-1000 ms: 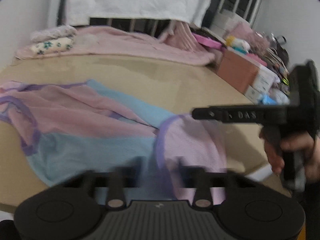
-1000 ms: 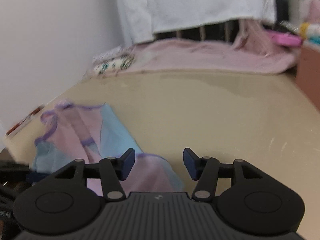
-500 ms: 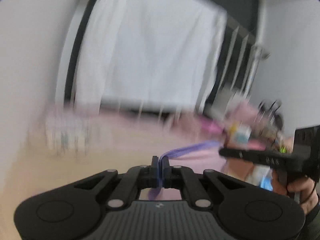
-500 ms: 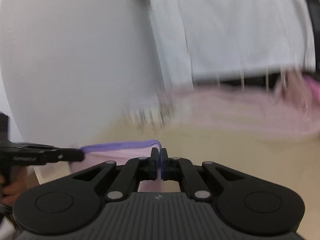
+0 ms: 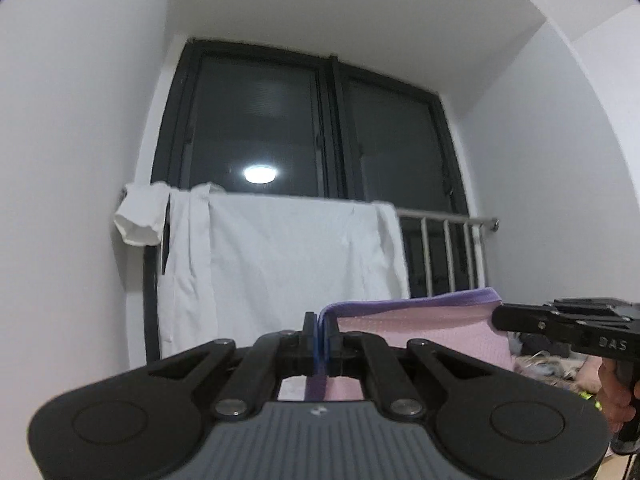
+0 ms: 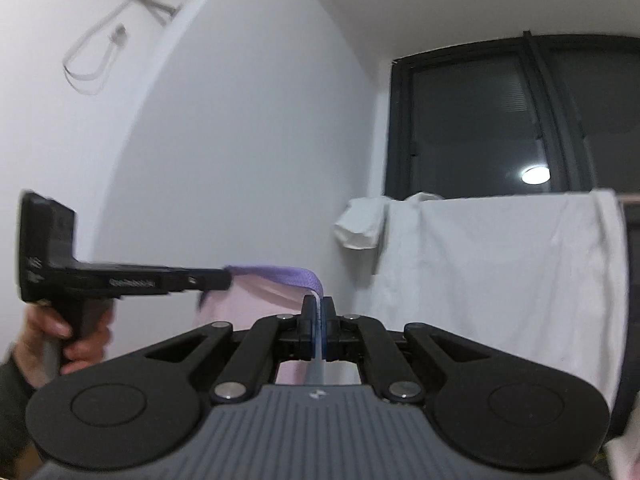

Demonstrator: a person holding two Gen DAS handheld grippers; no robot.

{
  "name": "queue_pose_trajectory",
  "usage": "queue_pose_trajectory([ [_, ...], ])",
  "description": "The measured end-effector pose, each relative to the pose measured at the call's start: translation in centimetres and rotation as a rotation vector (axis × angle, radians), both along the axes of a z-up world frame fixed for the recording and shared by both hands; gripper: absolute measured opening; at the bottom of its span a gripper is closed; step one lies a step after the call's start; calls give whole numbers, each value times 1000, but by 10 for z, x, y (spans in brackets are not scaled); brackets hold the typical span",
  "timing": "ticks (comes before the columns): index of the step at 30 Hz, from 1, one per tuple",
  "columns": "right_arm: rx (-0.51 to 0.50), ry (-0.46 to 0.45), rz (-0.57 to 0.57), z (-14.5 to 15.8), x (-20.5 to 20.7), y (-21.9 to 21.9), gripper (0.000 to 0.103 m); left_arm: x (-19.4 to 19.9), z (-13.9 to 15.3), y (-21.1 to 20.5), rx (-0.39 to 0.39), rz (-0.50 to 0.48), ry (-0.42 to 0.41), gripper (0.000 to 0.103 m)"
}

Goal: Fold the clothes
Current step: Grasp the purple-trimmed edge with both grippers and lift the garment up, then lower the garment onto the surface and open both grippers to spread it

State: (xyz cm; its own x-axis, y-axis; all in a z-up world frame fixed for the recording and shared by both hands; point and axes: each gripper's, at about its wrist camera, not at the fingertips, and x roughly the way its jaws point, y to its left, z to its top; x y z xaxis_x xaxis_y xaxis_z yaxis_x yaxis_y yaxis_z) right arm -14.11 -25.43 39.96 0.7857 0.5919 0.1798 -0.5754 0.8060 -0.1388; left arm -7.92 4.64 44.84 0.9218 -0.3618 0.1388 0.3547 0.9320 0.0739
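Observation:
A pink garment with purple trim (image 5: pixel 420 332) hangs stretched in the air between both grippers. My left gripper (image 5: pixel 321 338) is shut on one end of its purple edge, pointing up toward the window. In the right wrist view my right gripper (image 6: pixel 319 330) is shut on the other end of the purple edge (image 6: pixel 280 276). The right gripper (image 5: pixel 568 326) appears at the right of the left wrist view, held by a hand. The left gripper (image 6: pixel 120 280) shows at the left of the right wrist view, held by a hand (image 6: pixel 60 336). The table is out of sight.
A white sheet (image 5: pixel 288 264) hangs over a metal railing (image 5: pixel 444 216) before a dark window (image 5: pixel 312 128). White walls stand on both sides. Cluttered items (image 5: pixel 548 368) lie low at the right. A cable (image 6: pixel 96 52) hangs on the left wall.
Both grippers went from open above the garment on the table to shut on its purple edge, then rose and tilted upward, lifting the garment off the table.

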Motion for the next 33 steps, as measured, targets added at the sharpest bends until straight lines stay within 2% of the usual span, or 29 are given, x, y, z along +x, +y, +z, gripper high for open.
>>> queue_pose_trajectory([
  [2,-38,13,-75,4,25,8,1,42,-11,-14,36,28,44,1],
  [5,-101,101,-208,-11,88,23,1,108,-39,-35,86,60,115,1],
  [8,-140,163,-300,-41,148,26,1,172,-60,-52,99,84,174,1],
  [10,-143,162,-341,-46,170,28,1,200,-58,-58,81,72,187,1],
  [13,-132,150,-394,-44,196,28,1,190,-34,-60,81,48,96,1],
  [14,-124,126,-404,-35,193,27,1,183,-26,-61,81,41,63,1],
  [17,-102,8,-416,-9,157,23,1,132,-1,-57,96,24,-59,1],
  [19,-94,-60,-404,5,120,22,2,92,3,-53,103,9,-116,1],
  [22,-101,-128,-372,12,61,23,2,42,-15,-39,102,-26,-121,1],
  [23,-119,-132,-359,3,43,24,2,27,-29,-33,101,-33,-102,1],
  [25,-163,-103,-329,-22,16,28,2,3,-78,-19,105,-30,-14,2],
  [27,-224,-16,-271,-65,-3,35,2,-10,-145,-5,95,-21,119,2],
  [28,-249,46,-234,-93,-8,40,2,-14,-188,4,81,-13,214,3],
  [29,-276,117,-197,-124,-13,45,2,-18,-232,13,67,-1,309,4],
  [31,-352,318,-99,-201,-17,61,4,-25,-322,34,35,58,493,8],
  [32,-394,432,-34,-241,-18,69,9,-30,-355,46,6,99,566,8],
  [33,-425,556,45,-279,-20,74,21,-36,-384,60,-29,148,641,7],
])
